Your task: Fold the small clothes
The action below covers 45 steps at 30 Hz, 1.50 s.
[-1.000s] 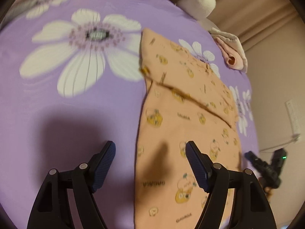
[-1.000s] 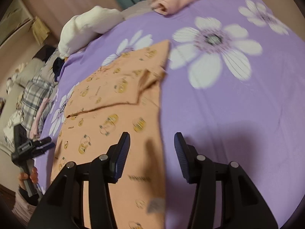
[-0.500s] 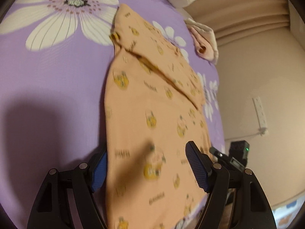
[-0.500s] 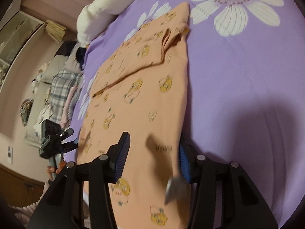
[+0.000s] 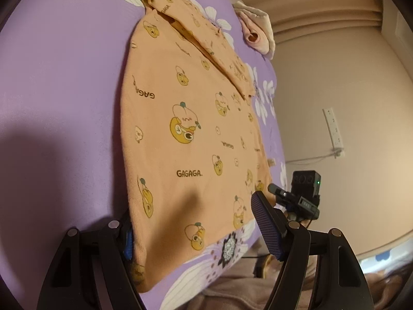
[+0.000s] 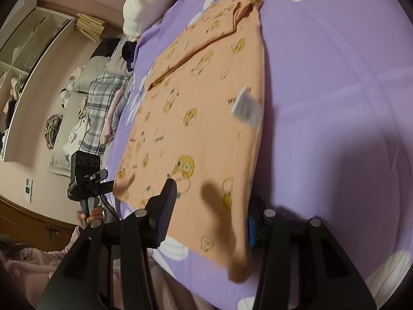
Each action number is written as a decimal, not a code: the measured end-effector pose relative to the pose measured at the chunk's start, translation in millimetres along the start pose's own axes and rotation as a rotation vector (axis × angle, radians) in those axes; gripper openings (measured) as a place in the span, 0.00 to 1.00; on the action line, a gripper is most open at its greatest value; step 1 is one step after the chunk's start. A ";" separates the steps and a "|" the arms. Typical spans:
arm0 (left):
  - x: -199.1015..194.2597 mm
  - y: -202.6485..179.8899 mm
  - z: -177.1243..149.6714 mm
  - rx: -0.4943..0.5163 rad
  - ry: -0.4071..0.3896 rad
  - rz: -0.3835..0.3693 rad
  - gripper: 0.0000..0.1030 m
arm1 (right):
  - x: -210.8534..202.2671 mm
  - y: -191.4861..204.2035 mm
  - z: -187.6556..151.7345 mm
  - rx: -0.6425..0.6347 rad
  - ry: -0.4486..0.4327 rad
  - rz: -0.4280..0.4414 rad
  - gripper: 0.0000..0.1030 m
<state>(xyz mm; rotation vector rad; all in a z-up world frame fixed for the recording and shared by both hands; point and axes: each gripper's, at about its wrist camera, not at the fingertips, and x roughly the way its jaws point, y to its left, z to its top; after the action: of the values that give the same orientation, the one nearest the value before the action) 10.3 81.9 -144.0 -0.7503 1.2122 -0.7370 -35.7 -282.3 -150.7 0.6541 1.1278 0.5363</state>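
Orange shirt with little cartoon prints lies flat on the purple flowered bedsheet, one sleeve folded across its top; left gripper is spread wide over a bottom corner, one blue pad tucked behind the shirt's side edge, nothing pinched; right gripper sits at the other bottom corner, jaws wide too; white care tag sticks up near the edge.

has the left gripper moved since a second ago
Yes. The left gripper has come toward the near hem of the shirt; its fingers, earlier short of the hem, now straddle that corner on the bedsheet.
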 end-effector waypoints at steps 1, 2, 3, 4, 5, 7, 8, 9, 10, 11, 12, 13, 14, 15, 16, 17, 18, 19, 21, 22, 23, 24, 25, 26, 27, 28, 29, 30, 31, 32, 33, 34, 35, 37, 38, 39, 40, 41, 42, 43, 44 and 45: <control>2.4 0.0 2.4 -0.005 0.001 -0.003 0.72 | 1.2 0.5 1.3 -0.001 -0.002 -0.001 0.46; 5.3 -0.5 5.3 -0.011 -0.001 -0.004 0.72 | 3.6 1.4 2.2 -0.002 -0.004 0.002 0.46; 6.8 -1.0 7.4 -0.013 -0.002 0.000 0.72 | 6.6 1.7 3.8 0.001 -0.005 0.006 0.46; 9.6 -2.6 9.8 -0.009 -0.003 0.012 0.72 | 9.3 2.1 6.3 0.002 -0.006 0.006 0.46; 12.6 -4.4 11.5 -0.005 -0.005 0.028 0.68 | 13.8 4.9 10.0 -0.005 -0.005 0.005 0.46; 17.0 -6.4 12.8 0.003 -0.005 0.052 0.57 | 18.9 9.3 11.7 -0.023 -0.007 -0.002 0.40; 19.0 -5.6 12.6 -0.002 -0.002 0.064 0.49 | 22.9 11.2 13.4 -0.033 -0.004 -0.012 0.37; 20.2 -3.7 11.4 -0.008 0.001 0.071 0.45 | 26.8 12.5 14.3 -0.042 0.001 -0.025 0.32; 19.5 -1.5 10.3 -0.018 -0.001 0.073 0.38 | 26.8 11.9 14.7 -0.045 0.001 -0.032 0.28; 17.9 2.1 8.3 -0.032 0.001 0.071 0.34 | 26.4 11.3 14.5 -0.046 -0.001 -0.036 0.26; 14.9 6.4 5.5 -0.047 0.004 0.059 0.34 | 24.4 9.6 13.9 -0.042 0.000 -0.034 0.23; 12.6 10.3 3.0 -0.064 0.007 0.043 0.33 | 22.6 8.1 12.9 -0.036 0.003 -0.031 0.20; 10.4 13.1 -0.4 -0.075 0.010 0.026 0.33 | 20.9 6.1 11.3 -0.030 0.006 -0.028 0.19; 9.6 14.0 -3.0 -0.079 0.013 0.019 0.33 | 19.3 4.4 8.8 -0.027 0.009 -0.026 0.18; 8.8 14.1 -5.2 -0.080 0.014 0.017 0.33 | 19.5 4.4 7.2 -0.026 0.009 -0.026 0.17; 8.5 13.6 -6.3 -0.078 0.013 0.018 0.32 | 18.5 3.9 5.4 -0.026 0.007 -0.024 0.17; 8.5 12.9 -5.8 -0.081 0.012 0.019 0.31 | 19.0 4.5 4.4 -0.026 0.004 -0.020 0.17; 8.2 13.0 -5.0 -0.088 0.010 0.018 0.24 | 19.4 4.6 4.7 -0.027 0.002 -0.020 0.15; 8.7 12.6 -1.4 -0.103 0.004 0.020 0.18 | 21.7 5.7 5.9 -0.025 -0.004 -0.024 0.10; 8.6 11.1 -0.2 -0.100 -0.004 0.021 0.17 | 21.9 6.5 7.2 -0.028 -0.008 -0.023 0.09; 7.6 8.8 1.0 -0.096 -0.013 0.018 0.16 | 22.0 9.0 8.7 -0.036 -0.016 -0.021 0.09; 6.0 6.9 1.5 -0.093 -0.023 0.008 0.14 | 21.2 12.3 9.7 -0.045 -0.025 -0.015 0.08; 3.7 4.5 2.2 -0.087 -0.036 -0.004 0.08 | 19.3 16.1 10.8 -0.058 -0.037 -0.005 0.08; 0.9 2.1 3.2 -0.082 -0.051 -0.013 0.07 | 18.3 18.3 11.6 -0.065 -0.045 0.000 0.07; -0.9 0.4 4.2 -0.078 -0.063 -0.019 0.07 | 15.7 23.0 13.0 -0.081 -0.060 0.008 0.07; -3.3 -2.0 5.7 -0.070 -0.075 -0.026 0.07 | 13.7 23.3 13.3 -0.088 -0.067 0.011 0.07; -4.1 -3.7 6.7 -0.063 -0.082 -0.026 0.06 | 11.9 26.5 14.6 -0.098 -0.078 0.016 0.07; -4.9 -5.7 7.6 -0.055 -0.090 -0.022 0.05 | 10.0 29.7 15.9 -0.107 -0.090 0.023 0.07; -5.8 -8.0 9.0 -0.048 -0.098 -0.018 0.03 | 8.6 32.0 17.4 -0.115 -0.100 0.028 0.06; -6.8 -10.0 10.5 -0.042 -0.105 -0.020 0.03 | 7.3 34.4 18.8 -0.122 -0.110 0.031 0.06; -7.1 -12.1 11.7 -0.038 -0.113 -0.024 0.03 | 5.4 37.8 20.9 -0.131 -0.123 0.037 0.06; -7.7 -14.6 13.1 -0.033 -0.121 -0.027 0.03 | 4.4 40.9 21.6 -0.137 -0.132 0.039 0.06; -8.4 -17.6 14.9 -0.024 -0.128 -0.031 0.03 | 2.9 42.2 22.6 -0.142 -0.139 0.039 0.06; -9.5 -21.8 17.5 -0.009 -0.140 -0.030 0.03 | 0.1 47.3 25.8 -0.156 -0.158 0.044 0.06; -9.4 -23.2 18.3 -0.003 -0.142 -0.034 0.03 | -0.8 49.8 27.5 -0.162 -0.167 0.045 0.06; -9.9 -24.9 19.4 0.004 -0.147 -0.035 0.03 | -2.7 53.0 29.9 -0.171 -0.180 0.046 0.06; -10.7 -27.2 21.0 0.012 -0.155 -0.033 0.03 | -4.2 53.9 30.8 -0.176 -0.186 0.048 0.06; -11.2 -28.8 22.4 0.023 -0.171 -0.032 0.03 | -6.7 53.9 32.7 -0.183 -0.193 0.050 0.06; -12.1 -30.7 24.2 0.029 -0.178 -0.034 0.03 | -8.5 56.3 34.6 -0.191 -0.202 0.050 0.06; -12.8 -32.4 25.7 0.033 -0.185 -0.034 0.03 | -10.2 57.1 36.5 -0.199 -0.210 0.050 0.06; -14.7 -33.5 27.6 0.038 -0.193 -0.036 0.03 | -12.4 58.0 38.9 -0.206 -0.218 0.050 0.06; -15.8 -34.5 29.5 0.042 -0.200 -0.038 0.03 | -15.1 60.3 41.9 -0.213 -0.231 0.051 0.06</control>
<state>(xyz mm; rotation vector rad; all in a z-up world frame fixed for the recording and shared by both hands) 32.9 79.0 -101.7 -0.7942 1.0013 -0.6992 -5.4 -259.1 -86.2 0.5449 0.8257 0.5995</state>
